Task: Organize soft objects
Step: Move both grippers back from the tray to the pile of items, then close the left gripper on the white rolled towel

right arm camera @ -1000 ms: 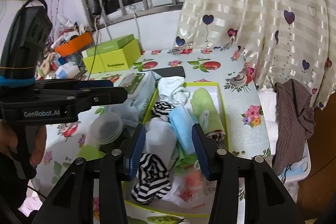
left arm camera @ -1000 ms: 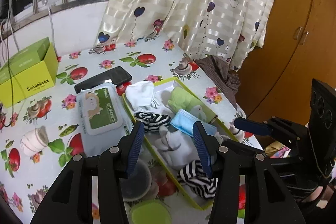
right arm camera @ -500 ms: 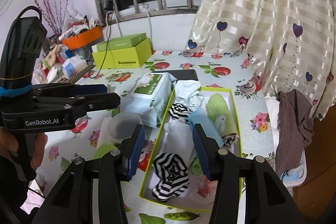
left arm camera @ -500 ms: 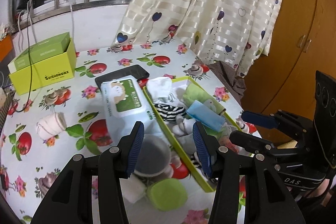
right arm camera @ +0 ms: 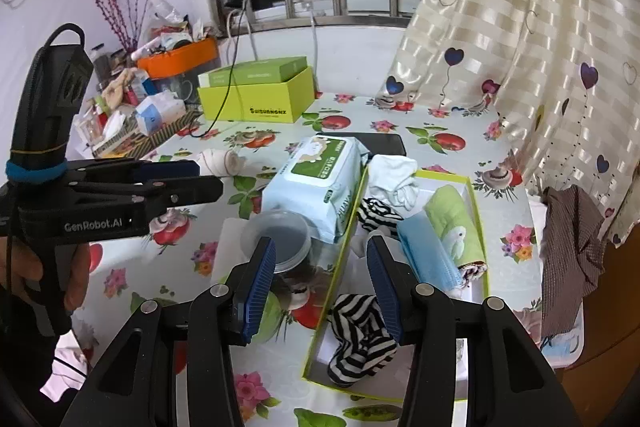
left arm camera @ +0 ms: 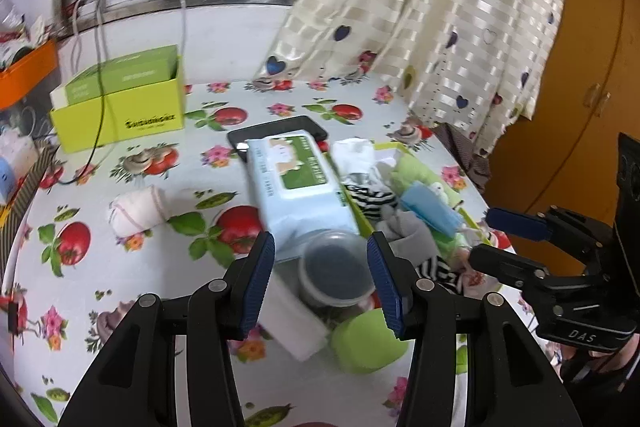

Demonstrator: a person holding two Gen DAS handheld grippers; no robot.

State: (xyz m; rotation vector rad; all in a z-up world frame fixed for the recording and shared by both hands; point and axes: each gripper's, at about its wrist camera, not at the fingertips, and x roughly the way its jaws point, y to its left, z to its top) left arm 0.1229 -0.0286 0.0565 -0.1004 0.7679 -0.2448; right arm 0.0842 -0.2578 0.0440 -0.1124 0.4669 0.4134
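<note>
Evidently both hands have drawn back from the yellow-green tray (right arm camera: 476, 227) over the last second: a second ago the left tongs (left arm camera: 320, 279) framed the socks lying in it, and now they frame the clear plastic cup (left arm camera: 334, 273) that stands on the counter (left arm camera: 168, 279) just beside the tray's near left edge. The view has widened with the retreat, so a rolled white sock (left arm camera: 136, 211), alone on the counter well to the left of the tray, has come fully into sight.

Both pairs of tongs stand apart with nothing between the pads. The right tongs (right arm camera: 320, 285) hang over the tray's left edge, empty, at about the same width as a second ago.

Inside the tray the soft things lie as they did: a white sock (right arm camera: 394, 175) at the far end, a striped sock (right arm camera: 376, 213) beside it, a rolled green towel (right arm camera: 456, 223) along the right wall, a blue face mask (right arm camera: 428, 255) touching the towel, and another striped sock (right arm camera: 358, 343) at the near end. A wet-wipes pack (right arm camera: 316, 183) rests against the tray's left wall, with a phone (right arm camera: 380, 143) behind it.

Judging by this, the tray is largely filled, and the pull-back looks like a search for what remains outside it. The rolled white sock left of the tray seems the likeliest next pick for the left hand.
</note>
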